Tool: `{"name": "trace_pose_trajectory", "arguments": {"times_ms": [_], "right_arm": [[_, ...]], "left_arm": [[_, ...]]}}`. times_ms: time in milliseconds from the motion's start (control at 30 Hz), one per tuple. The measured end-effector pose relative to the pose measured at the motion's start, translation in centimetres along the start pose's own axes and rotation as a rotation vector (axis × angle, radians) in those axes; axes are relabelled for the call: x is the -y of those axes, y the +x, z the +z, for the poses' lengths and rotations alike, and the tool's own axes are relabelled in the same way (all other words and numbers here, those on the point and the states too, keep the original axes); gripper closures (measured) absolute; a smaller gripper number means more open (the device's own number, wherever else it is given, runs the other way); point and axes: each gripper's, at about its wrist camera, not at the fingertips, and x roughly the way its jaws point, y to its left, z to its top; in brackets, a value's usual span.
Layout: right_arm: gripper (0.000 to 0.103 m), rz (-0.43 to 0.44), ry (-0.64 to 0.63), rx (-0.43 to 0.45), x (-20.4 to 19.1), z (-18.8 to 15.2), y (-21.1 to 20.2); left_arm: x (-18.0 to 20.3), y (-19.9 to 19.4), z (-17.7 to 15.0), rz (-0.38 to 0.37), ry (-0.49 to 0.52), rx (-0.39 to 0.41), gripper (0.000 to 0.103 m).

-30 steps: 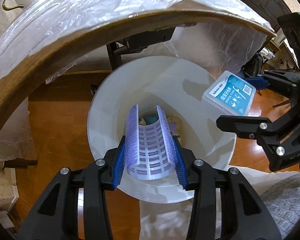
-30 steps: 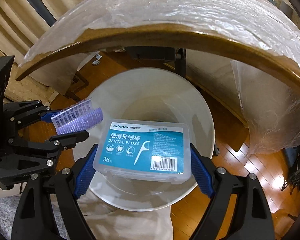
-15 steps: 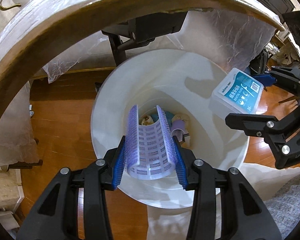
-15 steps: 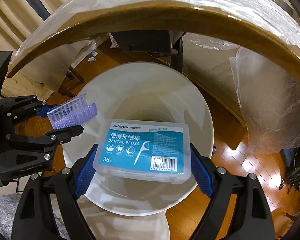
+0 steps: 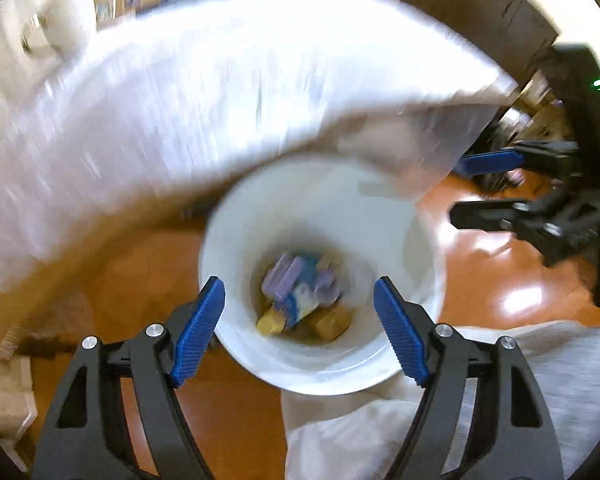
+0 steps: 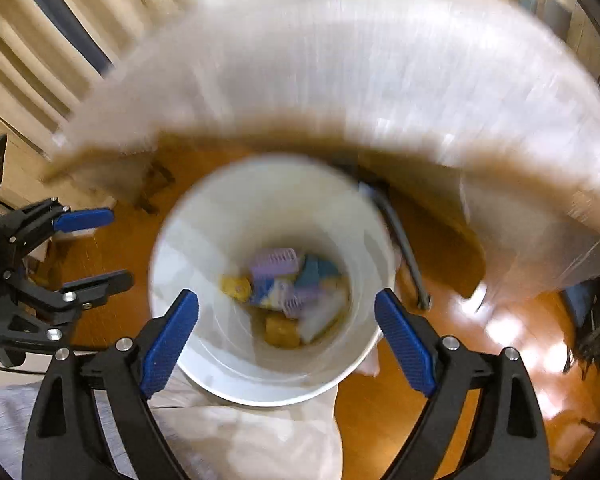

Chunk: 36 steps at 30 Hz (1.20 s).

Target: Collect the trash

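A white trash bin (image 5: pixel 228 264) stands on the wood floor below both grippers; it also shows in the right wrist view (image 6: pixel 172 248). At its bottom lies a blurred heap of trash (image 5: pixel 300 292): purple hair rollers (image 6: pixel 276 262), a blue-white piece and yellow-brown bits. My left gripper (image 5: pixel 300 330) is open and empty above the bin's near rim. My right gripper (image 6: pixel 286 342) is open and empty above the bin too. Each gripper shows in the other's view, the right one (image 5: pixel 496 186) and the left one (image 6: pixel 88 248), both open.
A round wooden table covered with plastic sheet (image 5: pixel 180 100) overhangs the far side of the bin, also in the right wrist view (image 6: pixel 380 80). A dark chair leg (image 6: pixel 400 240) stands behind the bin. Grey cloth (image 5: pixel 560 380) lies at the near side.
Both grippers have opened. The purple roller and the dental floss box have dropped into the bin. Both views are now blurred and pulled back from the bin.
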Motion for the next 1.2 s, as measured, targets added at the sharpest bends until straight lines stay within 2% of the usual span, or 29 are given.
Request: {"name": "trace_pose_trajectory", "arguments": {"times_ms": [67,100,167,233,267,367,433,500,567,600,700,900,1100,1200], "right_arm": [[0.004,0.016,0.006,0.138,0.6,2.4,-4.1],[0.004,0.009,0.013,0.190,1.2,3.5,-5.3],[0.004,-0.026,0.037,0.280,2.8,6.0,-6.7],[0.004,-0.131,0.101,0.356,5.9,9.5,-6.8],[0.004,-0.158,0.120,0.386,7.6,11.3,-6.3],[0.004,-0.271,0.178,0.373,12.0,15.6,-3.5],[0.004,-0.329,0.208,0.333,14.1,17.7,-1.6],[0.004,-0.344,0.239,0.304,16.4,19.4,0.1],[0.004,-0.379,0.257,0.292,18.0,20.6,1.3],[0.004,-0.392,0.261,0.285,18.6,21.1,1.6],[0.004,-0.414,0.272,0.265,20.5,22.3,2.8],[0.004,-0.466,0.280,0.222,22.6,23.7,4.6],[0.004,-0.457,0.285,0.220,22.9,24.0,5.3],[0.004,-0.463,0.294,0.220,22.8,23.9,5.2]], "left_arm": [[-0.1,-3.9,1.7,0.000,0.014,0.118,0.015],[-0.6,-6.4,3.1,0.042,0.016,0.231,0.002],[-2.1,-8.7,5.1,0.150,-0.014,0.375,0.001],[-4.6,-8.6,7.4,0.260,-0.062,0.414,0.001],[-6.6,-7.7,8.9,0.314,-0.106,0.413,0.001],[-11.7,-4.6,11.9,0.381,-0.227,0.365,0.001],[-15.0,-2.3,13.6,0.379,-0.286,0.332,0.001],[-18.1,0.1,15.0,0.394,-0.365,0.271,0.001],[-19.8,1.6,15.4,0.391,-0.394,0.269,0.001],[-20.6,2.2,15.8,0.418,-0.417,0.256,0.001],[-22.2,3.0,16.3,0.408,-0.454,0.258,0.001],[-25.0,4.8,17.0,0.439,-0.509,0.220,0.001],[-25.3,6.1,16.9,0.438,-0.509,0.151,0.001],[-25.4,6.2,17.0,0.442,-0.520,0.147,0.001]]}}
